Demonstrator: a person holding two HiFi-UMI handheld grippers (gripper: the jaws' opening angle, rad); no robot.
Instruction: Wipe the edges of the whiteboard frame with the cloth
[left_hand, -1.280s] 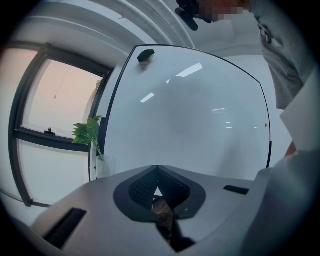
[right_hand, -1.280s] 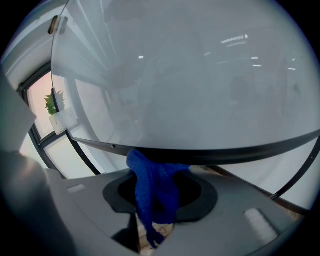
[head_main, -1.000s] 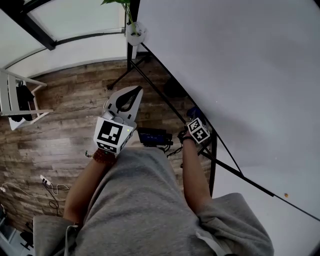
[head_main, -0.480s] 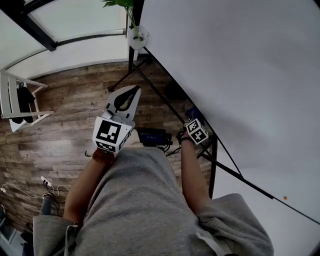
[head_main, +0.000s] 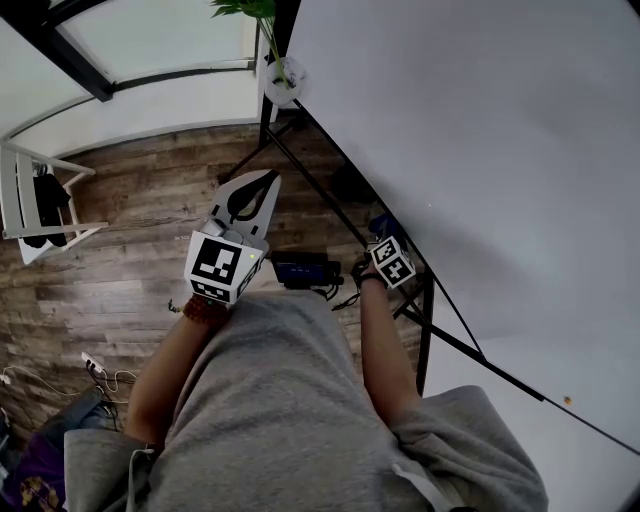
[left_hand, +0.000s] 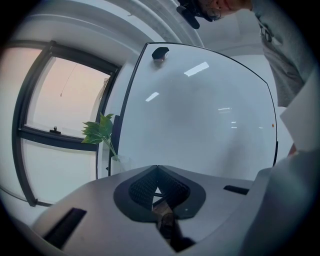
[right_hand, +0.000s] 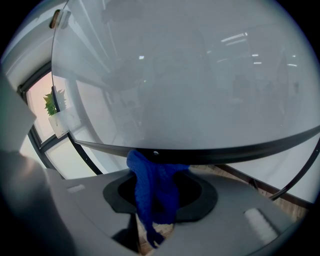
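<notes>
The whiteboard (head_main: 480, 130) fills the right of the head view, tilted, with a thin black frame (head_main: 340, 160) along its lower-left edge. My right gripper (head_main: 386, 238) is shut on a blue cloth (right_hand: 152, 192), and the cloth's top presses against the underside of the frame's bottom bar (right_hand: 225, 150). In the head view the cloth (head_main: 384, 226) shows only as a small blue patch beside the marker cube. My left gripper (head_main: 262, 180) is held away from the board over the wooden floor, jaws shut on nothing. The left gripper view looks at the whiteboard (left_hand: 200, 115) front on.
A plant in a white vase (head_main: 278, 70) hangs by the board's far corner. The stand's black legs (head_main: 262, 140) spread across the wooden floor. A black device (head_main: 305, 270) lies near my feet, a white rack (head_main: 40, 200) stands at left, and cables (head_main: 100, 375) trail at lower left.
Both grippers have stayed almost where they were, the right one still holding the cloth at the frame. The view has drifted slightly, and something dark purple has come into the lower left corner.
</notes>
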